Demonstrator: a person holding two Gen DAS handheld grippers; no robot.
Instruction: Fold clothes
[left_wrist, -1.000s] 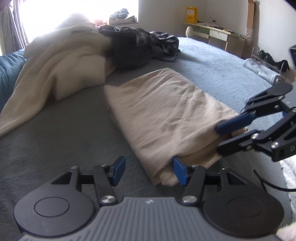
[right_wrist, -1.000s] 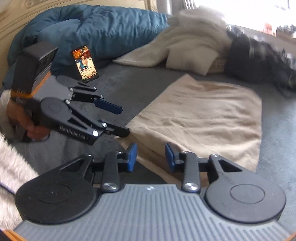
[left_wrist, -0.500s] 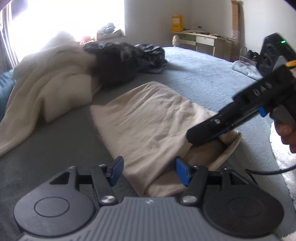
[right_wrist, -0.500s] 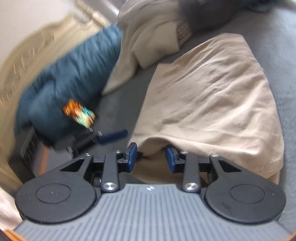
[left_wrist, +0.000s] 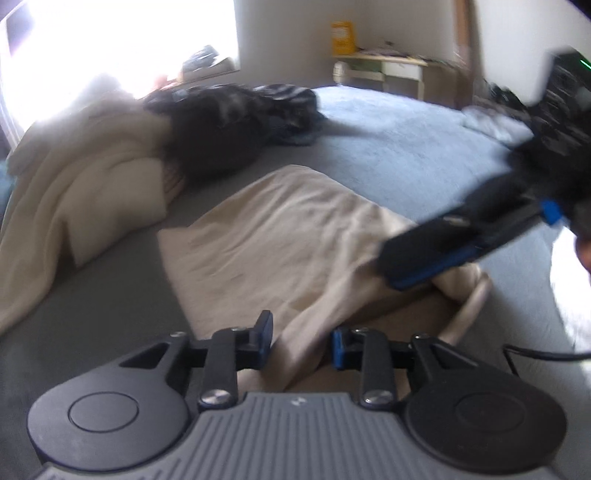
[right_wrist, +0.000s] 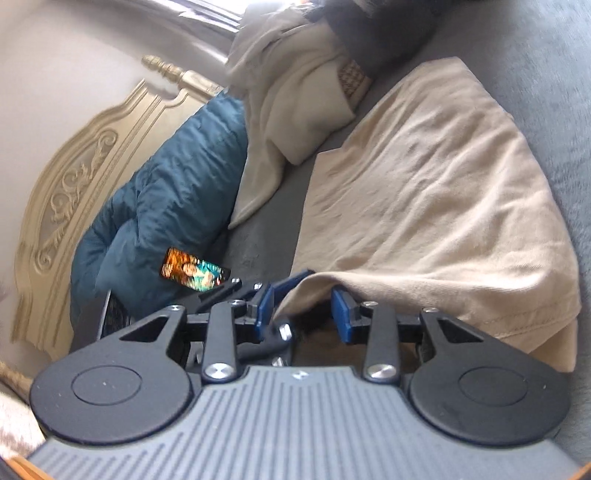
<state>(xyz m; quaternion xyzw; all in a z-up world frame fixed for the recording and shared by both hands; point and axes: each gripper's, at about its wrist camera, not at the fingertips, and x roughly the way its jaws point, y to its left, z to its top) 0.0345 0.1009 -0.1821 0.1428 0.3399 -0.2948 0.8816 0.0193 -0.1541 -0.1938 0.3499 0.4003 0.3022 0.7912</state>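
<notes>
Beige: found the garment lying folded on the grey bed, near edge pulled up off the cover at two places. Saw the left tongs just closing, narrowed onto a raised fold of that edge, cloth bunched between the blue pads. Saw the right tongs partly closed too, clamped on the neighbouring corner and holding it tented above the bed. Noted a cream blanket and dark clothes heaped beyond, a blue duvet by the headboard, a lit phone against it.
</notes>
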